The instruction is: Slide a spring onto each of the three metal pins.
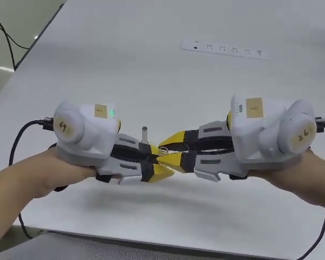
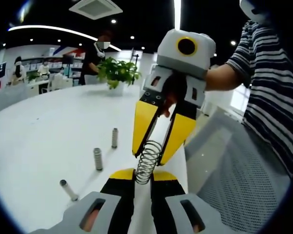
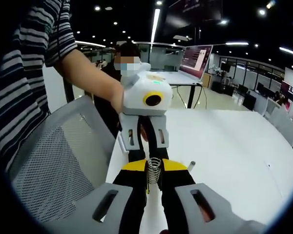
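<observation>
The white workbench [image 1: 151, 70] runs out under me, with a power strip [image 1: 227, 50] at its far side. My left claw [image 2: 142, 175] and right claw [image 3: 154, 166] meet tip to tip, each pinching an end of one spring [image 2: 148, 161]. Three metal pins [image 2: 97, 159] stand nearby on the bench.

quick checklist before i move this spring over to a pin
1. Spring off the table, between the jaws of the left gripper and the right gripper: ok.
2. Which gripper carries the grip: cannot tell.
3. Near pin, middle pin and far pin standing on the table: ok.
4. Near pin bare: looks ok; the other two: cannot tell.
5. Spring lined up over a pin: not ok, the pins stand off to one side.
</observation>
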`<act>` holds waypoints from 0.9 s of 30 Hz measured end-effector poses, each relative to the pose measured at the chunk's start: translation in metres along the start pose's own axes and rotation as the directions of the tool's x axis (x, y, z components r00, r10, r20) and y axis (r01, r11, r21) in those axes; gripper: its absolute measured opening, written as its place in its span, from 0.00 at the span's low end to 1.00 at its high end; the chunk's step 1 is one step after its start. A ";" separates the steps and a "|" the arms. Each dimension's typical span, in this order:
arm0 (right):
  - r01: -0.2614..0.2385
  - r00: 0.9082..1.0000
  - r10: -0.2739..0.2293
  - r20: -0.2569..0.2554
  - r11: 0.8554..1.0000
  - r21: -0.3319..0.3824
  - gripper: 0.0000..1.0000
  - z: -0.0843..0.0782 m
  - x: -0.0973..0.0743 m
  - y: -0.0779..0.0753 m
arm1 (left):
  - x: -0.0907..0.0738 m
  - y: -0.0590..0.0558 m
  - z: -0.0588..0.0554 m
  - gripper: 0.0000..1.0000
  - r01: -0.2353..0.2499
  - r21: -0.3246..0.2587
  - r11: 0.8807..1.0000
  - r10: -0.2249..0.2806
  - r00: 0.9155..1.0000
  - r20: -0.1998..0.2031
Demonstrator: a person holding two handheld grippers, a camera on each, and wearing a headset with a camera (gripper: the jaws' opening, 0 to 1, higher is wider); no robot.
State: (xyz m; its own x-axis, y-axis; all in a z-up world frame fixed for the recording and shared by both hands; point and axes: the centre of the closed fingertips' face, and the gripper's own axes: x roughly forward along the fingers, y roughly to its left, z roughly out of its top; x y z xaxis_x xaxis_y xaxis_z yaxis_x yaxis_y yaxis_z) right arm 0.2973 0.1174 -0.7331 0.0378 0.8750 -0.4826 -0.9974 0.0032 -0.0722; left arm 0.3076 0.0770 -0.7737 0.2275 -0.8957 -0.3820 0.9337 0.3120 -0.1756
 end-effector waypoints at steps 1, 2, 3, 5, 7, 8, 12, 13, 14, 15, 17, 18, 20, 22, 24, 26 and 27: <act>0.001 1.000 -0.001 0.001 1.000 0.000 0.07 0.000 0.000 0.000 | 0.000 0.000 0.000 0.04 -0.003 -0.003 1.000 0.003 1.000 0.002; 0.002 1.000 -0.002 0.005 1.000 0.003 0.07 0.001 0.000 -0.001 | -0.001 0.000 0.001 0.04 -0.003 -0.008 1.000 0.003 1.000 0.006; 0.003 1.000 -0.003 0.007 1.000 0.005 0.07 0.002 0.000 -0.001 | -0.001 0.000 0.002 0.04 -0.004 -0.006 1.000 0.004 1.000 0.008; 0.003 1.000 -0.003 0.011 1.000 0.009 0.07 0.003 0.000 -0.001 | -0.001 0.000 0.002 0.05 -0.007 -0.014 1.000 0.007 1.000 0.011; 0.005 1.000 -0.005 0.013 1.000 0.011 0.07 0.003 0.000 -0.001 | -0.001 0.000 0.003 0.05 -0.010 -0.014 1.000 0.010 1.000 0.014; 0.006 1.000 -0.006 0.013 1.000 0.011 0.07 0.003 0.000 -0.001 | -0.001 0.000 0.002 0.06 -0.010 -0.015 1.000 0.010 1.000 0.013; 0.019 1.000 -0.019 0.021 1.000 0.018 0.07 0.004 -0.002 -0.004 | -0.001 0.000 0.001 0.09 -0.014 -0.026 1.000 0.015 1.000 0.008; 0.020 1.000 -0.020 0.021 1.000 0.019 0.07 0.004 -0.002 -0.004 | -0.001 0.000 0.000 0.10 -0.018 -0.029 0.999 0.018 1.000 0.006; 0.022 0.999 -0.023 0.024 0.999 0.025 0.07 0.004 -0.003 -0.005 | -0.002 0.000 -0.001 0.10 -0.021 -0.031 0.999 0.021 1.000 0.007; 0.025 0.999 -0.026 0.028 0.999 0.028 0.07 0.005 -0.003 -0.006 | -0.003 0.001 -0.001 0.11 -0.025 -0.038 0.999 0.026 1.000 0.008; 0.033 0.999 -0.034 0.025 0.999 0.029 0.07 0.004 -0.005 -0.008 | -0.004 0.001 -0.002 0.14 -0.029 -0.051 0.998 0.030 1.000 0.011; 0.035 0.999 -0.035 0.025 0.999 0.031 0.07 0.003 -0.005 -0.009 | -0.004 0.001 -0.002 0.17 -0.032 -0.054 0.998 0.033 0.999 0.011; 0.042 0.999 -0.043 0.022 0.999 0.032 0.07 0.002 -0.006 -0.011 | -0.006 0.002 -0.004 0.19 -0.041 -0.049 0.998 0.041 0.999 0.007; 0.048 0.999 -0.048 0.020 0.998 0.035 0.07 0.001 -0.007 -0.012 | -0.007 0.003 -0.003 0.20 -0.044 -0.058 0.997 0.045 0.999 0.014; 0.053 0.998 -0.053 0.019 0.998 0.036 0.07 0.000 -0.008 -0.013 | -0.009 0.004 -0.003 0.22 -0.054 -0.060 0.997 0.056 0.998 0.019; 0.055 0.998 -0.055 0.016 0.998 0.036 0.07 -0.001 -0.008 -0.013 | -0.010 0.005 -0.002 0.24 -0.060 -0.067 0.996 0.061 0.998 0.026; 0.056 0.998 -0.057 0.015 0.998 0.035 0.07 -0.001 -0.008 -0.013 | -0.011 0.005 -0.002 0.25 -0.061 -0.068 0.996 0.063 0.998 0.029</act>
State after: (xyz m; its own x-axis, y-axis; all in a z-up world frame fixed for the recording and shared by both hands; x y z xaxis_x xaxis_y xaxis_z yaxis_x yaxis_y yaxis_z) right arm 0.3102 0.1102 -0.7291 0.0935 0.8806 -0.4645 -0.9952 0.0695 -0.0684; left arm 0.3094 0.0889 -0.7721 0.2937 -0.8832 -0.3655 0.8971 0.3868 -0.2137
